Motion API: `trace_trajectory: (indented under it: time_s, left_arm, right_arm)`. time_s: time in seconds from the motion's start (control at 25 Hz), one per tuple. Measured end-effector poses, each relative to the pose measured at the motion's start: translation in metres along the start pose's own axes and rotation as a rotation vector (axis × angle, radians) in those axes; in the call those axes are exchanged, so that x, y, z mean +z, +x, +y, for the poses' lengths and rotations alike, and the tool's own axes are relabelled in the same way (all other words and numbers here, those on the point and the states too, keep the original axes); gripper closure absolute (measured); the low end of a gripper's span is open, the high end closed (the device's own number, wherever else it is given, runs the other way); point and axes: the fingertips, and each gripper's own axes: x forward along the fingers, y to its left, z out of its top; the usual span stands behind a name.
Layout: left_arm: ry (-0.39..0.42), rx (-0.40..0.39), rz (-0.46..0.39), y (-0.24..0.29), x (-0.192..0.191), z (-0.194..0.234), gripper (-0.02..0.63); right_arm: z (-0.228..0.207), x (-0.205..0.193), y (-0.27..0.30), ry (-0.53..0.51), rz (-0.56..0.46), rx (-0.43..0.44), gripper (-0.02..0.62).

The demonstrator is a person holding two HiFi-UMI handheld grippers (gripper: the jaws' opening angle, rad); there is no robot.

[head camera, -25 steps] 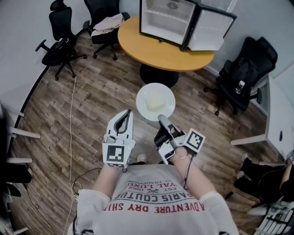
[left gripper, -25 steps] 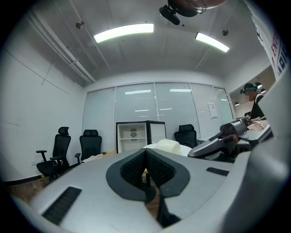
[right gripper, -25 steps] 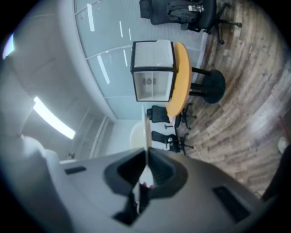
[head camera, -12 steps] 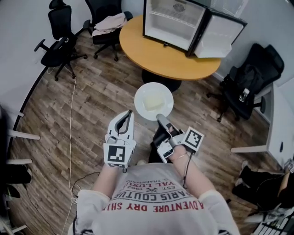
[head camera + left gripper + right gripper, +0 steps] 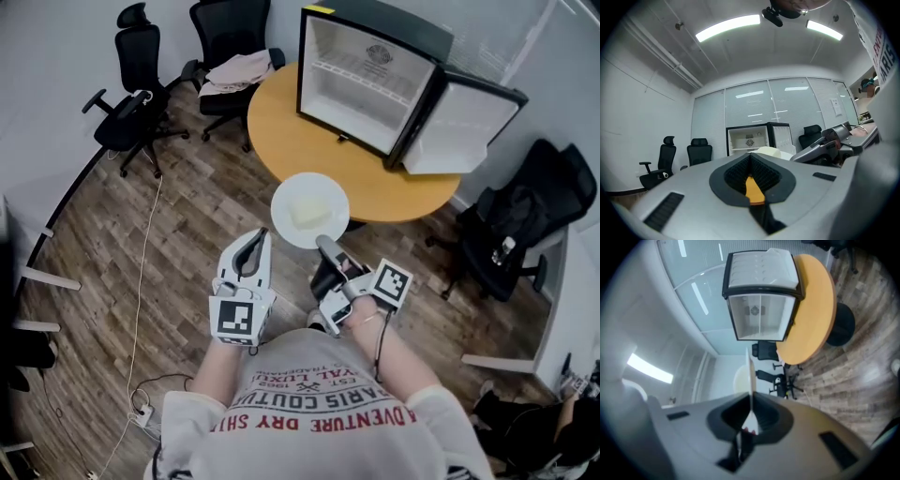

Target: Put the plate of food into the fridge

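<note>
We hold the white plate [image 5: 287, 193] out in front of us, in the air by the near edge of the round wooden bench [image 5: 302, 131]. Our right gripper [image 5: 324, 244] is clamped on the plate's near rim, with its jaws pressed onto the thin edge. A pale block of food [image 5: 310, 215] sits in the middle of the plate. Our left gripper [image 5: 254, 236] hangs just to the left, apart from the plate, its jaws together with nothing between them. On the bench stands the small fridge [image 5: 364, 73], its door [image 5: 461, 129] swung wide to the right and its white inside facing us. Black office chairs [image 5: 136, 84] stand on the wooden floor [image 5: 178, 225] around the bench.
</note>
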Motion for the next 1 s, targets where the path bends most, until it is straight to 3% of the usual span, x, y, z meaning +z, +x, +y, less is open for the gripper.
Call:
trace_trajectory:
  time_s: [0.28, 0.48, 0.76, 1.0]
  left_arm:
    - [-0.030, 0.061, 0.013, 0.069, -0.008, -0.004, 0.572]
    - [-0.041, 0.053, 0.039, 0.103, -0.019, -0.002, 0.572]
    - [-0.044, -0.036, 0.035, 0.162, -0.027, 0.004, 0.572]
    - [-0.024, -0.128, 0.016, 0.228, -0.026, 0.042, 0.573]
  right_arm:
    - [-0.003, 0.074, 0.025, 0.000, 0.028, 0.005, 0.557]
    - [-0.012, 0.105, 0.037, 0.021, 0.010, -0.016, 0.557]
    - [-0.022, 0.146, 0.069, 0.037, -0.057, -0.025, 0.557]
    - [-0.019, 0.186, 0.119, 0.035, -0.160, -0.011, 0.557]
